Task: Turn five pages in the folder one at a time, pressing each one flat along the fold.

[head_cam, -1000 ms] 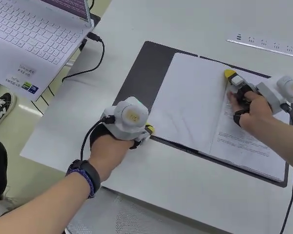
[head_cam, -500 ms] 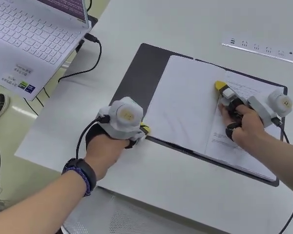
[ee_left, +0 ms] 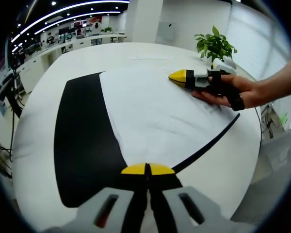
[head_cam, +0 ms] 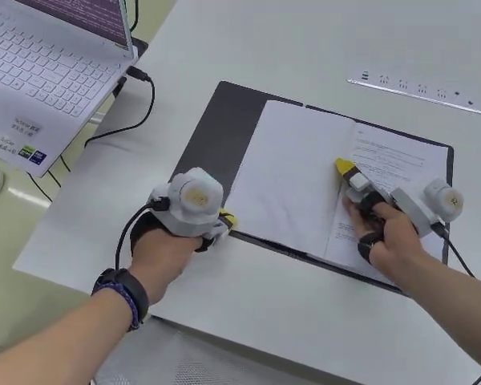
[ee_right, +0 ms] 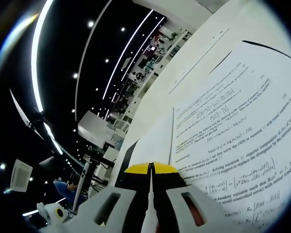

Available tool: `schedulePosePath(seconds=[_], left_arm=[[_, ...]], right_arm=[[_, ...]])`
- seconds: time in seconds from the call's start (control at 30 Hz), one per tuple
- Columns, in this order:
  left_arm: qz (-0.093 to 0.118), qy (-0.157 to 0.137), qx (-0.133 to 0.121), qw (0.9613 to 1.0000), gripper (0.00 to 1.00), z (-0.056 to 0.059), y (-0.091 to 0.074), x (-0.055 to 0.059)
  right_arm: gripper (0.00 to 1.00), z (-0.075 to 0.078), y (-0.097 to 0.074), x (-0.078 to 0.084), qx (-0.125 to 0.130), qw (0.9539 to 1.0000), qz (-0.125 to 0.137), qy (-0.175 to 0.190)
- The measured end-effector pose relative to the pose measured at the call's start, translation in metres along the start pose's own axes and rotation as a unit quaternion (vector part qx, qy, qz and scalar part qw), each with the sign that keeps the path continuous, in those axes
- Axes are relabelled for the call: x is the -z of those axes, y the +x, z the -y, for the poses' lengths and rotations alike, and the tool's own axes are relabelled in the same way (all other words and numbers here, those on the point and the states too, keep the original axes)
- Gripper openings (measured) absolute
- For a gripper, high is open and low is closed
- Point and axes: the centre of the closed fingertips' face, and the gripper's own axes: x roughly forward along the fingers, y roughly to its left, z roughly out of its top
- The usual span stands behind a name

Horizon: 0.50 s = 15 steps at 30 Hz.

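The folder (head_cam: 216, 132) lies open on the white desk (head_cam: 305, 40), black cover to the left, a blank turned page (head_cam: 293, 172) across the middle and a printed page (head_cam: 393, 160) to the right. The right gripper (head_cam: 345, 168) has its jaws closed with nothing between them, their yellow tips set on the fold where the blank sheet meets the printed one. The right gripper view confirms the tips are together over that line. The left gripper (head_cam: 224, 218) rests at the near left corner of the cover, jaws likewise closed and empty, and seems to be steadying the folder. The main risk, as I judge it, is in the press itself: a narrow tip run along the fold could drift onto the printed page and crease or scuff it, or push the blank sheet into a ridge instead of flattening it. If the left gripper lifts or slips off the cover, the whole folder could slide across the smooth desk under the sideways push. The blank page looks slightly bowed, so it may spring back if the stroke stops short. The laptop (head_cam: 40, 72) and its cable (head_cam: 140, 104) lie well apart and seem safe.
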Motion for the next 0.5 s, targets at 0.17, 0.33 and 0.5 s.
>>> schedulePosePath(seconds=[0.17, 0.33, 0.5], left_arm=[[0.001, -0.001, -0.002, 1.0000, 0.00, 0.000, 0.001, 0.000], [0.002, -0.009, -0.002, 1.0000, 0.00, -0.001, 0.001, 0.001], [0.003, -0.009, -0.003, 0.9999, 0.00, -0.001, 0.001, 0.001]], right_arm=[[0.00, -0.012, -0.018, 0.012, -0.005, 1.0000, 0.000, 0.003], [0.00, -0.009, -0.022, 0.018, -0.015, 0.9997, -0.020, -0.001], [0.00, -0.019, -0.039, 0.032, -0.018, 0.9995, -0.024, 0.006]])
